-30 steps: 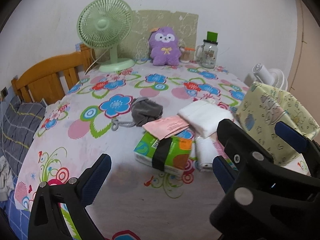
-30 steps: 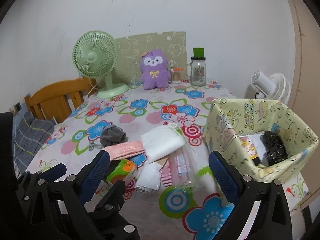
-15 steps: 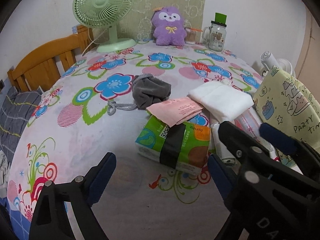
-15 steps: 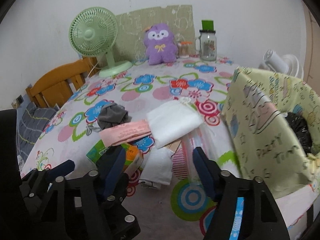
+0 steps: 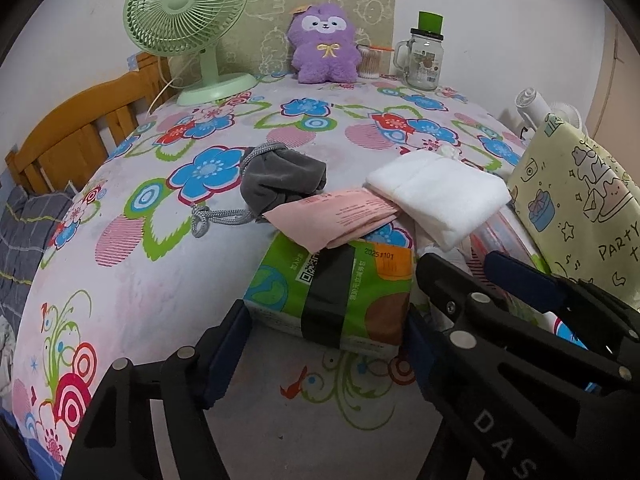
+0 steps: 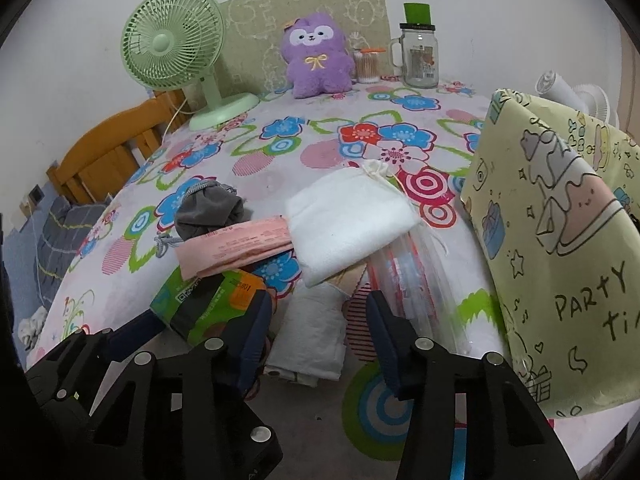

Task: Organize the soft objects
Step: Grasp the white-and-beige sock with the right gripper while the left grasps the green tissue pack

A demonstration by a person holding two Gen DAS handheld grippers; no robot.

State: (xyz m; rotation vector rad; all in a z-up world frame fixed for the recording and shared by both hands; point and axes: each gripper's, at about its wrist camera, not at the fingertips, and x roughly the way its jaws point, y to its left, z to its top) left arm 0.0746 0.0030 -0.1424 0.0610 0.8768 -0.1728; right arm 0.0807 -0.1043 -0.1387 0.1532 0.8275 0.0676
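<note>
The left gripper (image 5: 326, 334), jaws closing, straddles the green tissue pack (image 5: 336, 292), whose long axis runs across the jaws; whether the pads touch it I cannot tell. The right gripper (image 6: 318, 332), also closing, straddles a folded white cloth (image 6: 310, 336) lying lengthwise toward the camera, not yet pinched.

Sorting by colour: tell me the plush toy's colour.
Purple plush toy, white face, yellow bow; left wrist view.

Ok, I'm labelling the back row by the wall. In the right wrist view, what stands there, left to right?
Green desk fan → purple plush toy → cotton swab container → glass mason-jar mug.
</note>
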